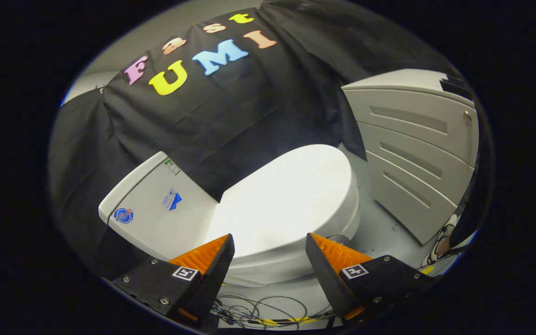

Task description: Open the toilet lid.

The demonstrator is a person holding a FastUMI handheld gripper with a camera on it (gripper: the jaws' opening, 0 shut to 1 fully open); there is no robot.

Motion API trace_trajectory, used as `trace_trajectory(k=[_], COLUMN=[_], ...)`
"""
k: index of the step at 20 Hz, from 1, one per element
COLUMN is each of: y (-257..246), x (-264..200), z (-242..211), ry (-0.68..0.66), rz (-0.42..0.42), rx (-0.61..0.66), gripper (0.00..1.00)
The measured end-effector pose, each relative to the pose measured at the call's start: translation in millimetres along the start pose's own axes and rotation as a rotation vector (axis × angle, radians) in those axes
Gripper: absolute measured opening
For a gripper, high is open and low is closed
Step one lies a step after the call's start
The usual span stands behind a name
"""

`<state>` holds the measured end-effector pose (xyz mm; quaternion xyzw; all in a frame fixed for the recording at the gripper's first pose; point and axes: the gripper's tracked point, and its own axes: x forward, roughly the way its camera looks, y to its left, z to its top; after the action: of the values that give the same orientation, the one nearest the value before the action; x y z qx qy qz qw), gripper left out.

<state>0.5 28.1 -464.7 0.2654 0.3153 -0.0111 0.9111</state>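
A white toilet stands ahead of me, its lid [291,200] shut flat over the bowl. The white tank [156,209] sits to the left of the lid, partly draped by the black cloth, with stickers on its side. My gripper [270,241] is open, its two fingers spread wide over the near edge of the lid. Nothing is between the fingers, and they do not touch the lid.
A grey drawer cabinet [412,158] stands to the right of the toilet, close to the bowl. Loose cables [268,311] lie on the grey floor below the fingers. Black cloth hangs behind the toilet.
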Motion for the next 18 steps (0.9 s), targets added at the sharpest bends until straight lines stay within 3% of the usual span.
trace_trajectory(k=[7, 9, 15, 18], y=[-49.3, -57.4, -77.0, -83.6], x=[20.4, 30.9, 47.3, 54.0], z=[-26.1, -39.1, -32.7, -42.6], ry=[0.019, 0.038, 0.02, 0.024], rz=[-0.032, -0.049, 0.005, 0.035], rx=[0.357, 0.377, 0.484, 0.509], gripper=[0.94, 0.94, 0.92, 0.82])
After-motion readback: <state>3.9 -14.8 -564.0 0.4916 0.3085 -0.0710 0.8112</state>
